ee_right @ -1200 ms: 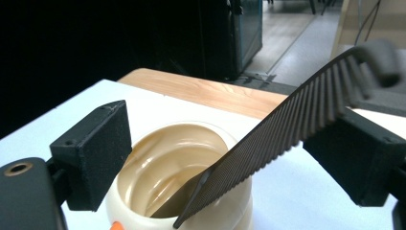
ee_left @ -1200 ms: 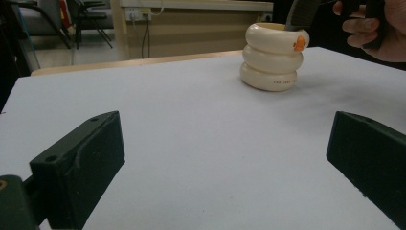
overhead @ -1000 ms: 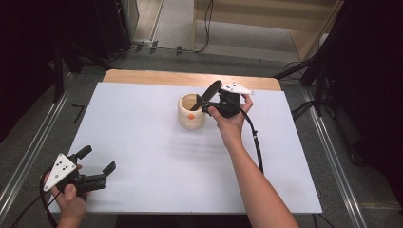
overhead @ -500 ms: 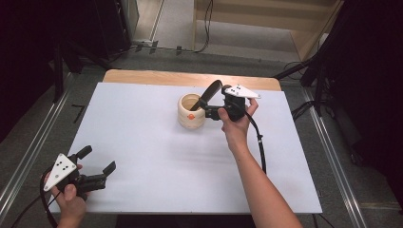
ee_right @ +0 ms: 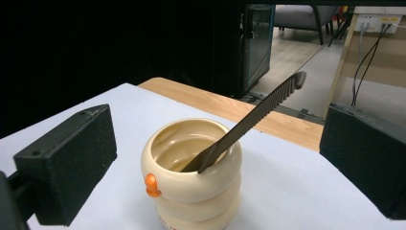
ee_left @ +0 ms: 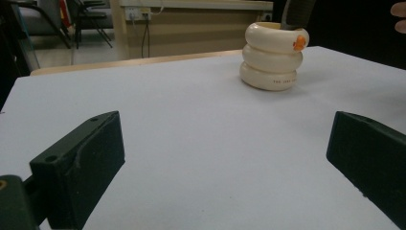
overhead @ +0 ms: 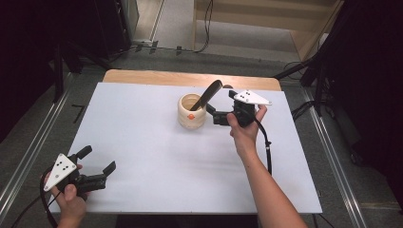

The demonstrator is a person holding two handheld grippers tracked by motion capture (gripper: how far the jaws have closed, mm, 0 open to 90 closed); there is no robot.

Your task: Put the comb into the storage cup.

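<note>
A cream ribbed cup [overhead: 191,114] with an orange spot stands on the white tabletop [overhead: 142,128], towards the back centre. A dark serrated knife [overhead: 207,95] leans in it, handle up and to the right. My right gripper [overhead: 219,106] is open just right of the cup, jaws pointing at it and holding nothing. In the right gripper view the cup [ee_right: 194,184] and the knife [ee_right: 253,115] sit between the open jaws, apart from both. My left gripper [overhead: 97,160] is open at the front left corner. Its view shows the cup [ee_left: 273,57] far ahead.
A wooden strip [overhead: 190,78] borders the table's back edge. Metal rails [overhead: 33,147] run along both sides over the floor. The right gripper's cable [overhead: 267,152] trails along the forearm. A wide stretch of white tabletop lies between the two grippers.
My right gripper has drawn back to the right, away from the cup. The knife still leans in the cup as before. The left gripper has not moved.
</note>
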